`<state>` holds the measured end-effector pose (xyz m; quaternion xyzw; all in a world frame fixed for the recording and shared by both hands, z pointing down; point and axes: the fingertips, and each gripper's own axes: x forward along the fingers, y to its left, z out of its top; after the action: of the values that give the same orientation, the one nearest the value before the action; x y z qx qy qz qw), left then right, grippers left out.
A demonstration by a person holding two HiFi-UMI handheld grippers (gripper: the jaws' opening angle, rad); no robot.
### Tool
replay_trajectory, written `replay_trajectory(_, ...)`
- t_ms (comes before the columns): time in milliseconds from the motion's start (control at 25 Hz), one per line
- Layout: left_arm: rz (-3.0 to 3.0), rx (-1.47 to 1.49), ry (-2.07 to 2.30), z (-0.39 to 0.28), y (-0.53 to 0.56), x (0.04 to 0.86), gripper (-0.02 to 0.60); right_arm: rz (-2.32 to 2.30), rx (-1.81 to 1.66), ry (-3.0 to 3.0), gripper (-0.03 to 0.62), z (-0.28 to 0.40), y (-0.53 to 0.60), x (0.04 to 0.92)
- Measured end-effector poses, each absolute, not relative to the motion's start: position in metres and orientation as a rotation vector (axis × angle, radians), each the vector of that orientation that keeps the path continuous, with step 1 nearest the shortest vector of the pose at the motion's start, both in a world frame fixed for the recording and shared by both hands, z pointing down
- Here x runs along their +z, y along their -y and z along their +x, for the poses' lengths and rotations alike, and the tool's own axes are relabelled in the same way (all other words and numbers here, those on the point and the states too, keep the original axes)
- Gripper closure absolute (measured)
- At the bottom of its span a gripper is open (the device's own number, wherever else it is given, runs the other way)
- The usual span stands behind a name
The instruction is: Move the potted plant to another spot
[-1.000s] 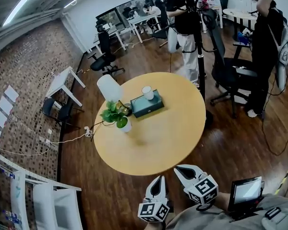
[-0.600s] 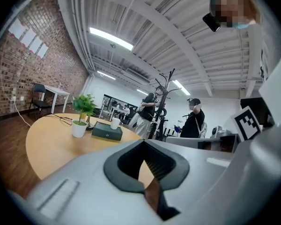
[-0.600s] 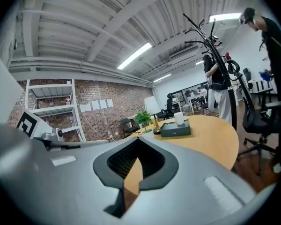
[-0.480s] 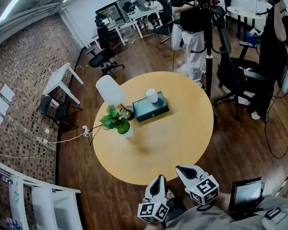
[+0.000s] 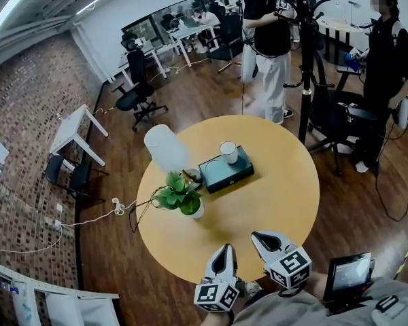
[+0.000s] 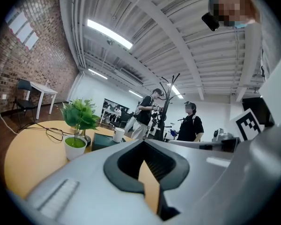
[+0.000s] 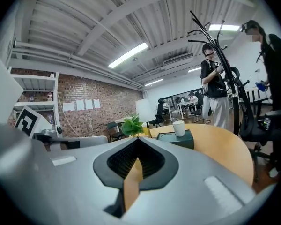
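The potted plant [image 5: 181, 194], green leaves in a small white pot, stands on the round yellow table [image 5: 285, 212] at its left side. Both grippers hover at the table's near edge, well short of the plant. My left gripper [image 5: 224, 249] is shut and holds nothing. My right gripper [image 5: 259, 236] beside it is shut and holds nothing either. In the left gripper view the plant [image 6: 77, 121] stands ahead to the left, beyond the closed left gripper [image 6: 144, 146]. In the right gripper view the plant [image 7: 132, 124] shows small, straight ahead over the closed right gripper [image 7: 137, 143].
Just behind the plant stands a white-shaded lamp [image 5: 166, 148], and a black cable [image 5: 141, 209] trails off the table's left edge. A teal box [image 5: 226, 171] carries a white cup [image 5: 228, 152]. A coat stand [image 5: 304, 60], two standing people and office chairs lie beyond.
Both grippers have come forward to the table's near edge, and the table and plant now appear closer. The plant has kept its place on the table. Both grippers stay shut.
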<state>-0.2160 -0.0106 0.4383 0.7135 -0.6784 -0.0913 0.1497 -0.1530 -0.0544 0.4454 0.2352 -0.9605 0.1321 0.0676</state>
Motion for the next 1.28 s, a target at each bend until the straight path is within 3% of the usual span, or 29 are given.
replay_trajectory(360, 2.056, -0.276, 1.935, -0.283, 0.025, 0.44, 0.581, 0.762, 0.382, 2.875, 0.588, -0.212, 0.073, 0.447)
replay_trajectory(760, 1.96, -0.262, 2.011, -0.315, 0.056, 0.459, 0.581, 0.662, 0.367, 2.867, 0.588, -0.243, 0.117, 0.47)
replay_trajectory(1280, 1.802, -0.169, 2.0, -0.351, 0.052, 0.546, 0.581, 0.538, 0.436, 2.731, 0.587, -0.289, 0.113, 0.558)
